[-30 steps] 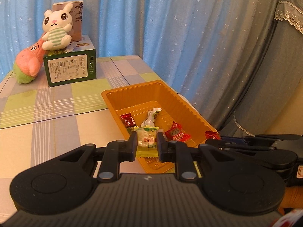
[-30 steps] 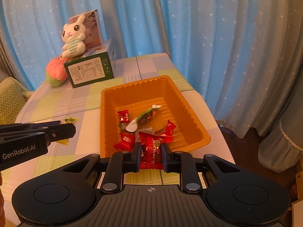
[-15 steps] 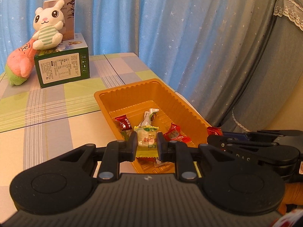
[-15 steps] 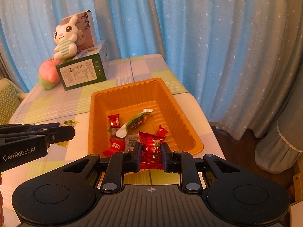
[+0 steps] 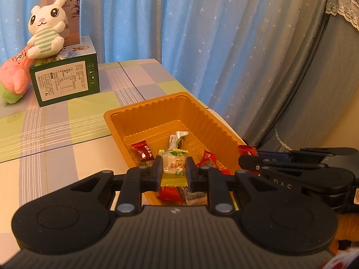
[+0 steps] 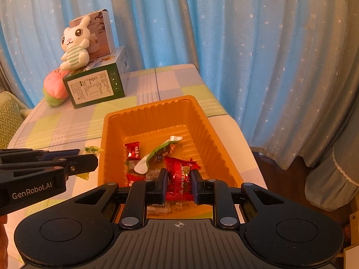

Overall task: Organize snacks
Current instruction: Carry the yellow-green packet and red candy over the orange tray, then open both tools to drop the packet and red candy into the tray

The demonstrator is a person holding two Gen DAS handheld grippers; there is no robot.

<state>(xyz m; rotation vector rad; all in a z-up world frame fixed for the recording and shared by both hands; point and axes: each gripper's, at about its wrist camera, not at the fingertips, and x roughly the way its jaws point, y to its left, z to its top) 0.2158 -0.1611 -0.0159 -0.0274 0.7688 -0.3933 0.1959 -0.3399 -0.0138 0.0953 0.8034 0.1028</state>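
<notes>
An orange plastic tray [image 5: 157,109] [image 6: 148,109] sits on the checked tablecloth and holds several wrapped snacks, among them a small red packet [image 5: 142,151] [image 6: 132,149] and a green-and-white wrapper [image 5: 176,137] [image 6: 158,153]. My left gripper [image 5: 174,170] is shut on a yellow-green snack packet [image 5: 174,167], held over the tray's near end. My right gripper [image 6: 179,182] is shut on a red snack packet [image 6: 179,179], also over the tray's near end. The left gripper shows at the left of the right wrist view [image 6: 87,163], the right gripper at the right of the left wrist view [image 5: 249,160].
A green box [image 5: 65,79] [image 6: 95,87] with a white bunny plush [image 5: 46,37] [image 6: 74,43] on top stands at the far left of the table, a pink plush [image 5: 13,76] beside it. Blue star curtains [image 6: 246,44] hang close behind. The table edge runs right of the tray.
Both grippers have moved slightly closer over the tray's near end, still holding their packets. The views shifted a little; nothing was let go.
</notes>
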